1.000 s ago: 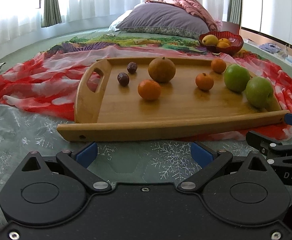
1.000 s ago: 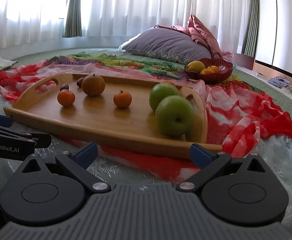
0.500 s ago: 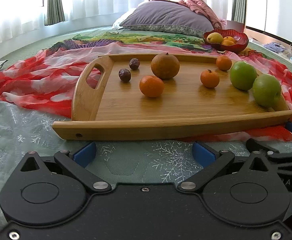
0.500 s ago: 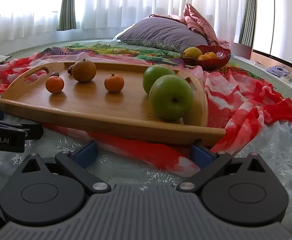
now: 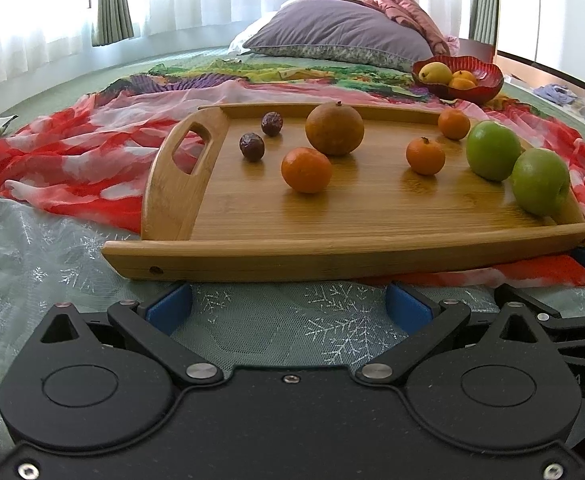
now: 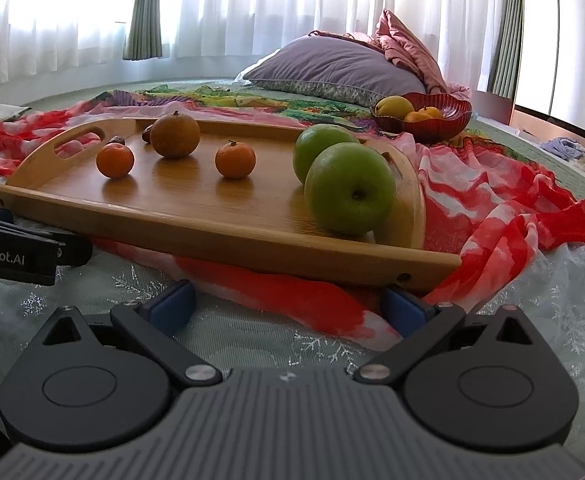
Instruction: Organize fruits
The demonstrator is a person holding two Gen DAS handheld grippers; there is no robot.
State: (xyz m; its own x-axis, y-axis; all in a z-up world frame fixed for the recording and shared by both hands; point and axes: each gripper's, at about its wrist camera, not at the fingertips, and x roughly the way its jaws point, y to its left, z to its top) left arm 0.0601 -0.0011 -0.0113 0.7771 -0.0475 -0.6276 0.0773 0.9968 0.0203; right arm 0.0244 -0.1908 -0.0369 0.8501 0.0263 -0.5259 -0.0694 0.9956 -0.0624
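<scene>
A wooden tray [image 5: 332, 252] [image 6: 212, 232] lies on a bed and holds two green apples [image 5: 540, 186] [image 6: 348, 188], three small oranges [image 5: 306, 170] [image 6: 115, 160], a large brownish orange fruit [image 5: 334, 129] [image 6: 175, 136] and two dark dates [image 5: 251, 146]. My left gripper [image 5: 288, 304] is open and empty, just before the tray's near edge. My right gripper [image 6: 288, 304] is open and empty, at the tray's right front corner below the nearest apple.
A red bowl [image 5: 458, 80] [image 6: 424, 114] with a yellow fruit and oranges sits behind the tray. A red and white scarf [image 6: 492, 208] lies under the tray. A purple pillow [image 5: 340, 36] is at the back. Each gripper shows in the other's view [image 6: 12, 252] [image 5: 572, 320].
Both grippers have moved forward toward the tray; its front edge now stands close to the fingertips. The fruits have not moved.
</scene>
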